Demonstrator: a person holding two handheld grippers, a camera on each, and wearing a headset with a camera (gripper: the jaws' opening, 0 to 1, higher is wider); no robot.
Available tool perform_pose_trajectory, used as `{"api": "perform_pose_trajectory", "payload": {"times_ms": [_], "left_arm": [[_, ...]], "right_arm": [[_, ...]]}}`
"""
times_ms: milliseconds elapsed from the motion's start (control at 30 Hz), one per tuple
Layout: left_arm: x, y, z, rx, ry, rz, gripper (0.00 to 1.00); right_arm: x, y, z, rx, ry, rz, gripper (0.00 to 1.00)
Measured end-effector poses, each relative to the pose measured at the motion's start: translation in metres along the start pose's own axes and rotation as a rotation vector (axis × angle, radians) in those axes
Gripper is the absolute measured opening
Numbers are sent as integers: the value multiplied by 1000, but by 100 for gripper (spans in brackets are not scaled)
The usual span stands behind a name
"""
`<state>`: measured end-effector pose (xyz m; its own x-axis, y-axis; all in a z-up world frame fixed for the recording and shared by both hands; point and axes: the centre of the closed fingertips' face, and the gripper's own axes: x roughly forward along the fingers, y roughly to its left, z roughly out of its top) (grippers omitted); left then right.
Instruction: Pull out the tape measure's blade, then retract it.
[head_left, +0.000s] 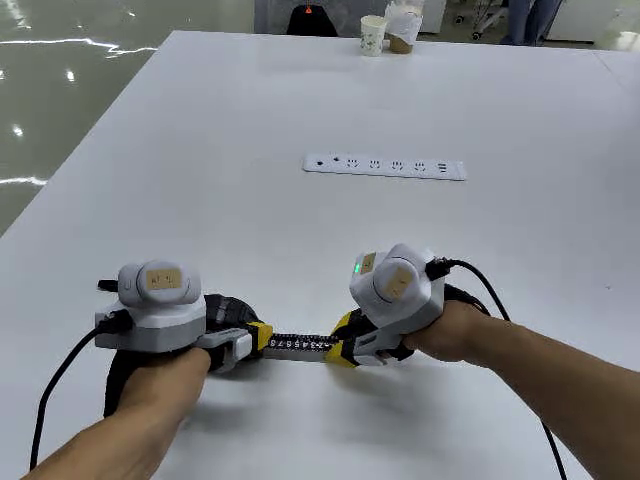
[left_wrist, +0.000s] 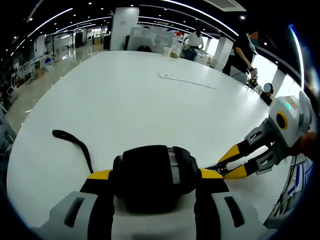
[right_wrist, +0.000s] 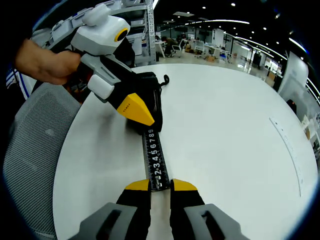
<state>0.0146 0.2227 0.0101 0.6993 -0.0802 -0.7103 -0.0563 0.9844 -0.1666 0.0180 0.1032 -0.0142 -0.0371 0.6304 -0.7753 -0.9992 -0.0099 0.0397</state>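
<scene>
1. Takes place on a broad white surface (head_left: 250, 120) in an open office hall; well beyond both tongs lies a white power strip (head_left: 385, 166), and farther off, near the far edge, a paper cup (head_left: 372, 35).
2. Reads as the pull-out step, early on: just a short run of blade (right_wrist: 154, 160) drawn out, lying flat and numbers-up between the two tongs.
3. Clamps the tape measure's black case (left_wrist: 150, 172) in the left tongs (head_left: 245, 340), narrowed to the case's width, with a yellow tip pressed on either flank; leaves a black wrist strap (left_wrist: 75, 142) lying on the surface to one side of these tongs.
4. Pinches the blade's free end in the right tongs (right_wrist: 160, 186), closed down to about the strip's own width; cannot tell whether the end hook sits inside the pinch.
5. Calls next, most likely, for drawing the right tongs straight away from the left tongs along the blade's line, low over the surface, with the case pinned firmly.
6. Calls afterwards for easing the right tongs back toward the case, so as to feed the blade in without a snap or a kink.
</scene>
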Motion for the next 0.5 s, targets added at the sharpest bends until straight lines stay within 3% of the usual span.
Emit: {"api": "perform_pose_trajectory", "payload": {"times_ms": [500], "left_arm": [[1,1,1,-11,0,0,60]], "right_arm": [[10,2,14,-7,-22,8,10]]}}
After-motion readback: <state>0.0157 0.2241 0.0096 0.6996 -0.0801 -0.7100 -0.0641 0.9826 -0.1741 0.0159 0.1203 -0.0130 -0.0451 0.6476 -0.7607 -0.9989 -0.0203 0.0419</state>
